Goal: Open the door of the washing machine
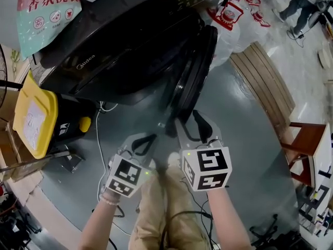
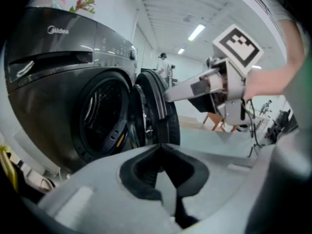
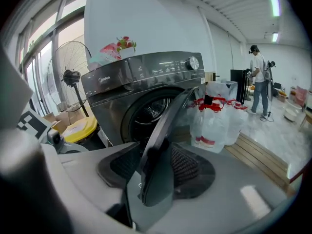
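Left hand-held gripper (image 1: 151, 138) closed on nothing; right hand-held gripper (image 1: 188, 120) gapes astride door (image 1: 197, 66); yellow-lidded bin (image 1: 34, 116), seemingly closed, beside washing machine (image 1: 119, 46).

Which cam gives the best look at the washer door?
Left gripper view: the door stands ajar beside the drum opening, so the gap reads clearly. Head view sees it edge-on from above. Right gripper view shows only its edge, close up between the open right tongs.

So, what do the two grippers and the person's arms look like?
The left gripper and right gripper are pale grey with black ribbed pads, each carrying a cube of black-and-white square markers and a green light. No sleeves; a bracelet on the left wrist.
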A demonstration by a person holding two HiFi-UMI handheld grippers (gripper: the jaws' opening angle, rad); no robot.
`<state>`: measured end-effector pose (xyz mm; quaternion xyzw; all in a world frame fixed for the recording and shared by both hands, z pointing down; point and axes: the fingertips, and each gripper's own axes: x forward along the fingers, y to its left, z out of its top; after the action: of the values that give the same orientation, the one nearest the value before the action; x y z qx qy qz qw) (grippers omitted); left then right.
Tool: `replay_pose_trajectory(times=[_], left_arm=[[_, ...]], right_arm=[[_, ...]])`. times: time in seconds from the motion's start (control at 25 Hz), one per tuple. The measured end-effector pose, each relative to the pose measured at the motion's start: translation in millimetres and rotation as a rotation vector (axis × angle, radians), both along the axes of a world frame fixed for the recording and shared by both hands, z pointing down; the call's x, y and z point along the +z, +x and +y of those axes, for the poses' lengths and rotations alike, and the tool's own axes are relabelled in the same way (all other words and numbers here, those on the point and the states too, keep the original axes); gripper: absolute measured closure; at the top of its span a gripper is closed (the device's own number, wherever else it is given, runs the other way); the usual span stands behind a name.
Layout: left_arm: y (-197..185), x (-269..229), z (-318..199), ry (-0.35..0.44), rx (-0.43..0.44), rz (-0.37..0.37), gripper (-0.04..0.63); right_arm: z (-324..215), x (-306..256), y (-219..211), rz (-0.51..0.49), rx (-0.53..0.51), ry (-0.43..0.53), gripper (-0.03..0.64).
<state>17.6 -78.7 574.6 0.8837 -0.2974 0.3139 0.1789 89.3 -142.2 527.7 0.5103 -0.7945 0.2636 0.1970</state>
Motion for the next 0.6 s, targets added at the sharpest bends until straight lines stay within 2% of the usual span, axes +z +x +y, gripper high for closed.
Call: replay_pose_trajectory(times=[0.32,0.6], left_arm=[[-39.9,-21.0,2.1,0.037,-0.074,-0.014,0.601],[-37.9,-32.3,-2.2,0.056,-0.11,0.023,0.601]], right_arm=[[0.0,9.2,7.6,-0.056,0.044,-0.057,0.44],[8.3,8.9,24.9,-0.016,0.052,-0.052,0.442]])
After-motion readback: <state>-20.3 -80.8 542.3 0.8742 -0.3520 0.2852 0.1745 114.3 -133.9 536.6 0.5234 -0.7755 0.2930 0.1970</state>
